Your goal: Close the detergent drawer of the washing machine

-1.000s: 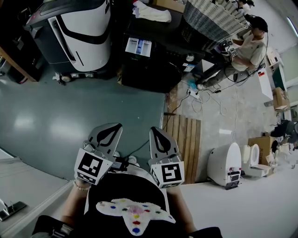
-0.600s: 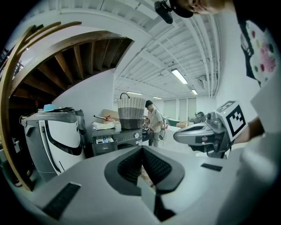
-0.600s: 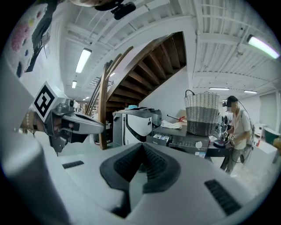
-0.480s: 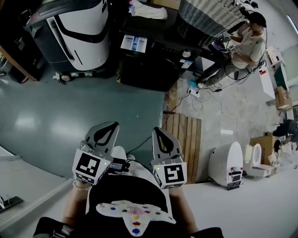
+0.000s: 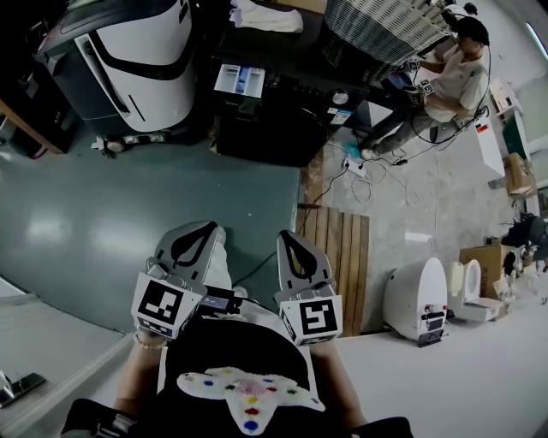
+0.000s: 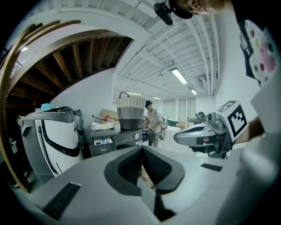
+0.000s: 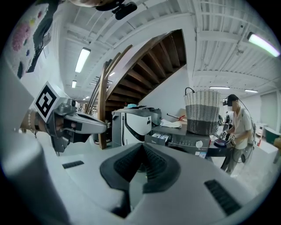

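Left gripper (image 6: pixel 141 147) and right gripper (image 7: pixel 141 145) both have their jaws pressed together, empty. Open green floor (image 5: pixel 171 188) stretches ahead of the tips to the washing machine (image 5: pixel 274 128), whose detergent drawer (image 5: pixel 240 80) is pulled out. The wicker basket (image 7: pixel 203 112) on top hides its contents. Only the head view shows the slatted mat (image 5: pixel 338 257) right of the right jaws.

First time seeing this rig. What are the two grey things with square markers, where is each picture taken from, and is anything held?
They are hand-held two-jaw grippers, one in each hand of a person. The head view looks down from the person's head at the left gripper and right gripper. The other two views come from cameras on the grippers, looking along their jaws. Both are shut and empty. Ahead stands the washer, its drawer sticking out, with a basket and cloth on top.
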